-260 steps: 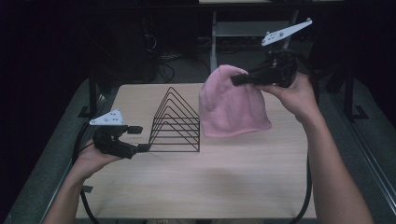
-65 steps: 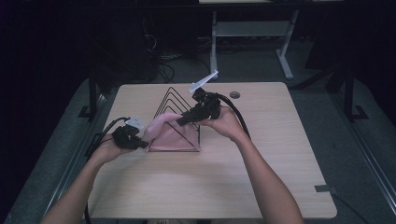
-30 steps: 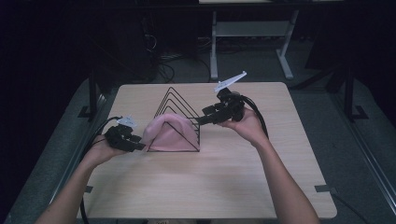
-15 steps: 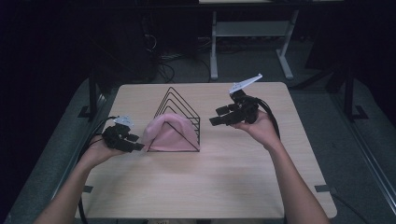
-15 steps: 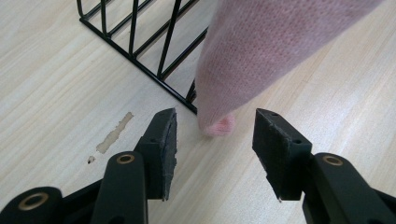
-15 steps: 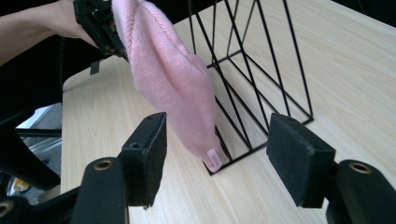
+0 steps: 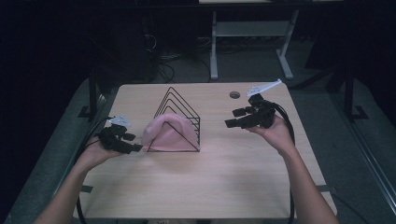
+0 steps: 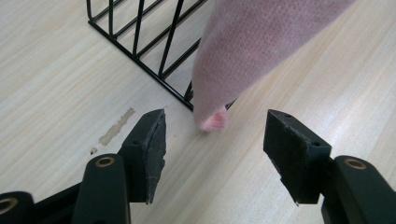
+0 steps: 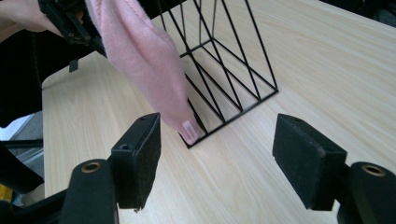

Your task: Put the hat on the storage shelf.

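Left gripper [image 7: 134, 147], jaws wide apart and empty, just short of pink knit hat [image 7: 169, 134] draped over black wire rack [image 7: 180, 116]. Right gripper [image 7: 236, 118] beyond rack, likewise wide apart, empty. Risk: hat sliding off if rack nudged.

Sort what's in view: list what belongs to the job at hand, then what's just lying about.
In the job:
pink hat, draped on the wire rack
left tongs, open
right tongs, open

Lying about:
white stand behind the table
floor cables
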{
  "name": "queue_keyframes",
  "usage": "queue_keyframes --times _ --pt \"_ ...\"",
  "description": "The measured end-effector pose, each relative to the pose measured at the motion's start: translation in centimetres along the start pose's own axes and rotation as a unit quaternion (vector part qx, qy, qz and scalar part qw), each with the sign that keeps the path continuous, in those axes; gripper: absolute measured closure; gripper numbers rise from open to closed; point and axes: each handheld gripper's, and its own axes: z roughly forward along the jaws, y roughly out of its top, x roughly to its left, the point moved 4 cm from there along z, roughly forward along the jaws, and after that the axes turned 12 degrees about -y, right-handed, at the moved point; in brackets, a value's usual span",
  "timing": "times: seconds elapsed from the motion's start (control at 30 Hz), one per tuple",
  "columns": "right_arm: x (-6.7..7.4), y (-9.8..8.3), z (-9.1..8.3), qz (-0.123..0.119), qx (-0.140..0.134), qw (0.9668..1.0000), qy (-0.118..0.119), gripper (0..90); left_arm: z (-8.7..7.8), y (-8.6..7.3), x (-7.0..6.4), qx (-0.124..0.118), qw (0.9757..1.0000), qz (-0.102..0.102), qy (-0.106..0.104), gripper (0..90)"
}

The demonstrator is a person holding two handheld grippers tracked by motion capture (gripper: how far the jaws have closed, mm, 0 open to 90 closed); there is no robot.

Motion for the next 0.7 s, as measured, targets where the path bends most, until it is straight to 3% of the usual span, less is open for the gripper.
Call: queue_keyframes --times 0.7 --pt "-2.3 -6.4 -3.1 0.05 -0.001 0.9982 -0.032 27.2 -0.3 -0.6 -0.9 -0.027 0.9995 -0.007 0.012 31.2"
